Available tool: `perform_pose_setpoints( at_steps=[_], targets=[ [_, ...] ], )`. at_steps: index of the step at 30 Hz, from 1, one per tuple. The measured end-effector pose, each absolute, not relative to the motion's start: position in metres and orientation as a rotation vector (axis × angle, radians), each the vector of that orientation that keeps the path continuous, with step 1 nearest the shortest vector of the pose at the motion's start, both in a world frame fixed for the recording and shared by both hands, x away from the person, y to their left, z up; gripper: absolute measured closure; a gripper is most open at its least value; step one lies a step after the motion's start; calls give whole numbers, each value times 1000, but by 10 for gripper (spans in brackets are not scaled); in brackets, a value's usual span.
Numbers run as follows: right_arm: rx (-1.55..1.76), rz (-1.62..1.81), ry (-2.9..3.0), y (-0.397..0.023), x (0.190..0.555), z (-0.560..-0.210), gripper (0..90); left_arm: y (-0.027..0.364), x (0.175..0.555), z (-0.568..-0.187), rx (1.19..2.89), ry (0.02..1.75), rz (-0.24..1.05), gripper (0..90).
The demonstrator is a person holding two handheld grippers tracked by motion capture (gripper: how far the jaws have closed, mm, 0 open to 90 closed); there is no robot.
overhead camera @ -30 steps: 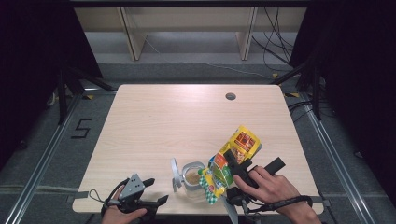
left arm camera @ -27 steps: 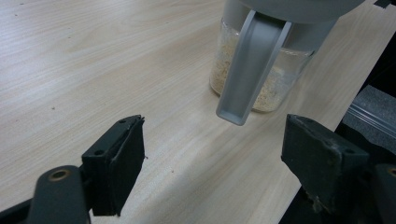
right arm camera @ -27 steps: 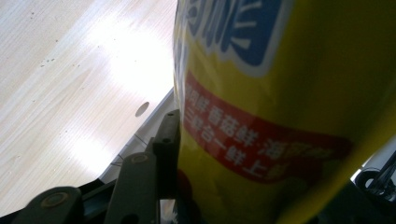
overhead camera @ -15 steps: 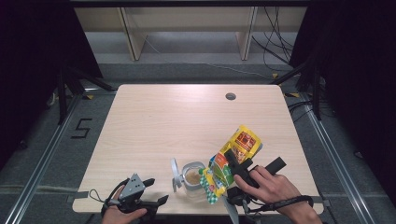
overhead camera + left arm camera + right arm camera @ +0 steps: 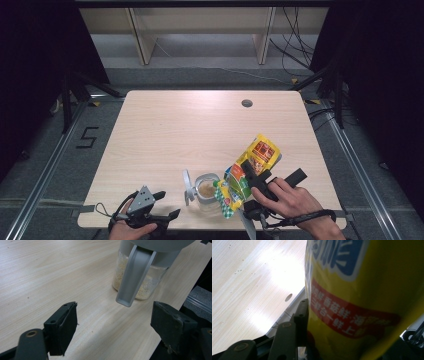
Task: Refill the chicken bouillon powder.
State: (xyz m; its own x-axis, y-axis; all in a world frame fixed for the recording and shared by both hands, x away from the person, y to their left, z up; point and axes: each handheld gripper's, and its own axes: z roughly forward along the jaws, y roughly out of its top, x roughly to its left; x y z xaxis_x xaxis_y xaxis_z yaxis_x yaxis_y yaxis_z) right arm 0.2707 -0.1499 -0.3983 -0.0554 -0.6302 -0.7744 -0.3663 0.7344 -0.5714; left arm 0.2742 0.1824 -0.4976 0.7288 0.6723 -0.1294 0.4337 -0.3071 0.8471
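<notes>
Far half of table (image 5: 200, 120) free; jar (image 5: 206, 189) & tilted pouch (image 5: 250, 170) block front edge.

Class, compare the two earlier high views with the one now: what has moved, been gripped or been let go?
Nothing has visibly changed. The right gripper still holds the yellow printed snack bag tilted over the clear glass jar of grain, and the left gripper still rests open at the front edge of the pale wooden table.

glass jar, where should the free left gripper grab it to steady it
Grip the jar around its clear round body below the grey lid collar, coming level from the left gripper's side. Keep the jaws beside the hanging flip lid, not across it.
</notes>
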Motion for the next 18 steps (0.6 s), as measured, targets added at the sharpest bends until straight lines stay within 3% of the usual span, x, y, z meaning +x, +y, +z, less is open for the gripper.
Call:
perform_pose_setpoints(
  at_steps=[18],
  targets=[
    [-798, -259, 1685, -151, 271, -397, 580, 183, 274, -498, 1953, 845, 309, 207]
  ],
)
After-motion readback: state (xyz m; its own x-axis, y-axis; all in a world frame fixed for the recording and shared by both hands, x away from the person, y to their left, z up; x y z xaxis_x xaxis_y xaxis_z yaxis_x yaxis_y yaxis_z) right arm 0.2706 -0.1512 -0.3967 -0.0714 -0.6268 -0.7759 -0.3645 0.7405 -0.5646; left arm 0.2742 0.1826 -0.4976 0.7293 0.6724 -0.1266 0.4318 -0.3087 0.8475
